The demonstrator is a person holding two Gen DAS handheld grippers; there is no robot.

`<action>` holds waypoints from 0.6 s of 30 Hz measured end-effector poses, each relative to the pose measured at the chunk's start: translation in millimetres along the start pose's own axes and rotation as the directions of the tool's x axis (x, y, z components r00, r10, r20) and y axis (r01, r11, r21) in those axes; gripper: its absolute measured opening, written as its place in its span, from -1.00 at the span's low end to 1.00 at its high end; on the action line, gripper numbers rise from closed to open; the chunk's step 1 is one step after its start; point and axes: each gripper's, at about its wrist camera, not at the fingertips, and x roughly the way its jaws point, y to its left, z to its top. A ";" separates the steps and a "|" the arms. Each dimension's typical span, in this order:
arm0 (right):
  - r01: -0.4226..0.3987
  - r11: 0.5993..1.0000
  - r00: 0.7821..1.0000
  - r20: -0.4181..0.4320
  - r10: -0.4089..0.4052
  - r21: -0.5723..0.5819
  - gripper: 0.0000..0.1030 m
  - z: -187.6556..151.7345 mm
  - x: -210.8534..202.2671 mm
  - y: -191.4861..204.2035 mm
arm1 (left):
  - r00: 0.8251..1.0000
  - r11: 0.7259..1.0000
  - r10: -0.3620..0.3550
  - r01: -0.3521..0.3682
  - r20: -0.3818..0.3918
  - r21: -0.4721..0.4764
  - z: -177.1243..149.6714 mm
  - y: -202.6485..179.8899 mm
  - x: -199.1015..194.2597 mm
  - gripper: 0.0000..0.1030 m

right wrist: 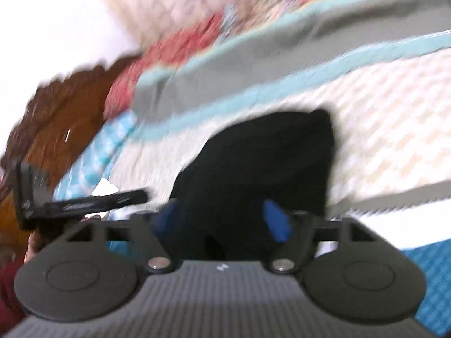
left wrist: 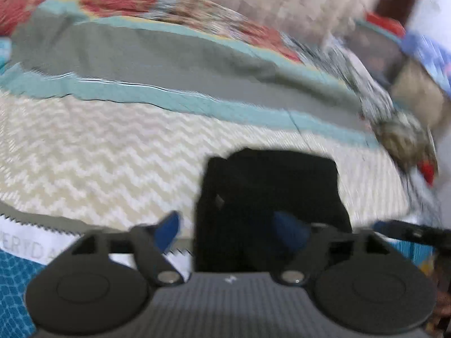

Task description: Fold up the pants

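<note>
Left gripper: fingers apart, blue pads spread wide; the pants sit between them, nearer the right pad, which the cloth partly covers. No clamp that I can see.
Right gripper: fingers apart as well, one blue pad on each side of the black cloth; the fabric fills the gap, but the pads look too far apart to be pinching it.
Pants: a compact black bundle lying on the bed, close in front of both grippers (both views are motion-blurred, so layers and edges are hard to read).
Bed: cream zigzag cover under the pants, then a teal and grey band, then a red patterned cloth farther back.
Other gripper: the left tool shows at the left edge of the right wrist view, just beside the pants.
Step, as I judge it: the bundle looks mostly folded; what remains seems to be squaring it or one last fold.
Doing it well: slow down, take both near corners through all layers, lift only slightly, carry the edge straight over to meet the far edge, then press flat.
</note>
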 end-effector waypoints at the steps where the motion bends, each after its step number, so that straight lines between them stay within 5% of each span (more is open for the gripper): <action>1: 0.030 0.999 0.999 0.032 -0.030 0.024 0.69 1.9 -3.6 -9.1 | 1.000 1.000 0.007 -0.007 -0.003 -0.030 4.2 8.9 4.9 0.83; 6: 0.065 0.971 0.998 0.000 -0.067 0.232 0.69 -1.2 2.6 -56.2 | 0.988 0.983 -0.078 0.054 -0.132 -0.178 9.3 29.6 55.9 0.87; 11: 0.054 0.953 0.997 -0.066 -0.036 0.298 0.71 -7.8 46.3 -65.4 | 0.937 0.936 -0.263 0.190 -0.230 -0.296 -13.3 30.0 104.6 1.00; 14: -0.020 0.925 0.993 -0.099 0.063 0.379 0.73 -16.9 64.2 -68.3 | 0.956 0.946 -0.232 0.178 -0.181 -0.270 -30.4 23.7 110.4 0.97; 15: -0.027 0.930 0.992 -0.103 0.070 0.367 0.69 -16.3 66.5 -64.2 | 0.961 0.945 -0.220 0.167 -0.169 -0.280 -31.8 21.8 106.9 0.69; 17: -0.100 0.926 0.984 -0.104 0.147 0.364 -0.41 -6.0 61.5 -52.4 | 0.965 0.937 -0.208 0.149 -0.161 -0.317 -27.8 20.2 96.9 0.04; 18: -0.130 0.933 0.981 -0.093 0.170 0.336 -0.41 2.4 55.5 -42.1 | 0.965 0.931 -0.215 0.155 -0.152 -0.330 -21.9 18.0 91.0 -0.11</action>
